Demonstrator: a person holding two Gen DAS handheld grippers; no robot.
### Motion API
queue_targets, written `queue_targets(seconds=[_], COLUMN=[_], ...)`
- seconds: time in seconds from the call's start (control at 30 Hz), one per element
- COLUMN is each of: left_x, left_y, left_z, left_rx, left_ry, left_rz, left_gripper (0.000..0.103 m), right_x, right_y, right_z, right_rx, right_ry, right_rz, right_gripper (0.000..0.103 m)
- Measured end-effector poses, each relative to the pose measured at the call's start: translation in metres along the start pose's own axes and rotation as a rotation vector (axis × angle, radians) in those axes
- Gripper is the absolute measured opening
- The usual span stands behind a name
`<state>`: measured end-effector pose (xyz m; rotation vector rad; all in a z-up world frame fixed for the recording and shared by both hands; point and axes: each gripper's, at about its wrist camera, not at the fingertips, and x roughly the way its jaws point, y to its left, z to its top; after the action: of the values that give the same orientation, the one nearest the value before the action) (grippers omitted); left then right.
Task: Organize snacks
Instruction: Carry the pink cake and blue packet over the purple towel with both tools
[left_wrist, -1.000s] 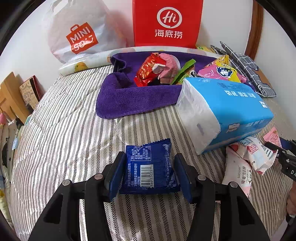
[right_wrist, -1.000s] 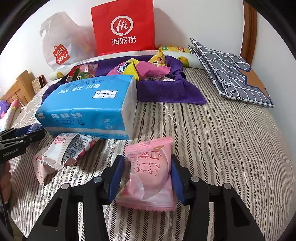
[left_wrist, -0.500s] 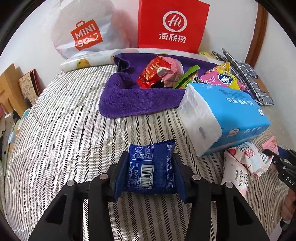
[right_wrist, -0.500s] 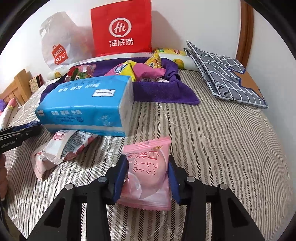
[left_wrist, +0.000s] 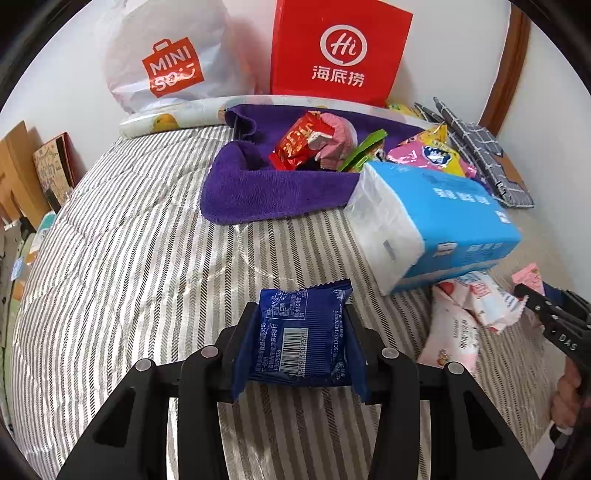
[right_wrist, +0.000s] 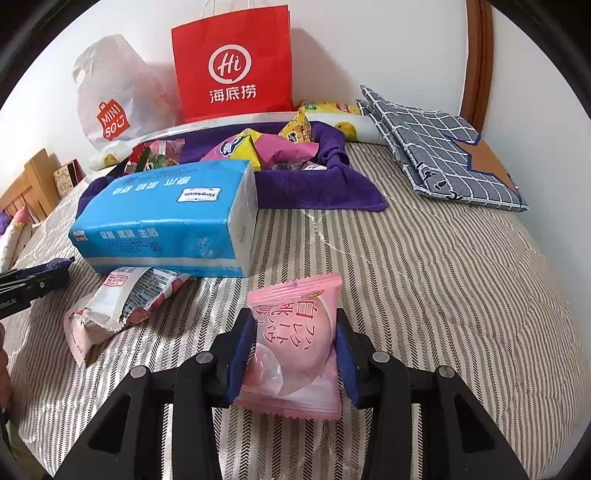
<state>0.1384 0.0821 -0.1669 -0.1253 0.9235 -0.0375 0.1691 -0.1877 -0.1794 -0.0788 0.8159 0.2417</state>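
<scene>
While both grippers clamp snacks, a tissue pack (left_wrist: 436, 221) (blue) fronts the purple basket (left_wrist: 258, 192).

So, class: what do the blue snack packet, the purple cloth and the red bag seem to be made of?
Blue snack packet: probably plastic film with a slight sheen; crimped zigzag edge, printed barcode.
Purple cloth: looks like terry or microfibre towelling; fuzzy, matte pile, soft rolled edges.
Red bag: likely paper, matte; stiff flat faces, sharp creases, thin twisted white handles.

Both grippers' fingers closed in, now clamping blue packet (left_wrist: 303, 332) and pink packet (right_wrist: 293, 347).
</scene>
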Motion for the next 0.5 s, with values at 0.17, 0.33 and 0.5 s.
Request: queue_targets(seconds=[0.17, 0.33, 0.5], left_x=[-0.012, -0.025, -0.037], left_y=[-0.005, -0.014, -0.021], left_z=[-0.001, 0.003, 0.012], left_rx=[-0.004, 0.006, 0.005], left_ry=[-0.004, -0.026, -0.042], left_rz=[-0.039, -0.065, -0.105], left_gripper=[0.043, 0.043, 0.043], right_x=[-0.013, -0.036, -0.054], right_y=[-0.002, -0.001, 0.002], right_z=[0.002, 0.012, 0.027], right_rx=[0.016, 0.002, -0.003], right_ry=[-0.029, -0.081, -0.126], right_rz=[-0.013, -0.024, -0.020], right_gripper=[0.040, 0.040, 0.040])
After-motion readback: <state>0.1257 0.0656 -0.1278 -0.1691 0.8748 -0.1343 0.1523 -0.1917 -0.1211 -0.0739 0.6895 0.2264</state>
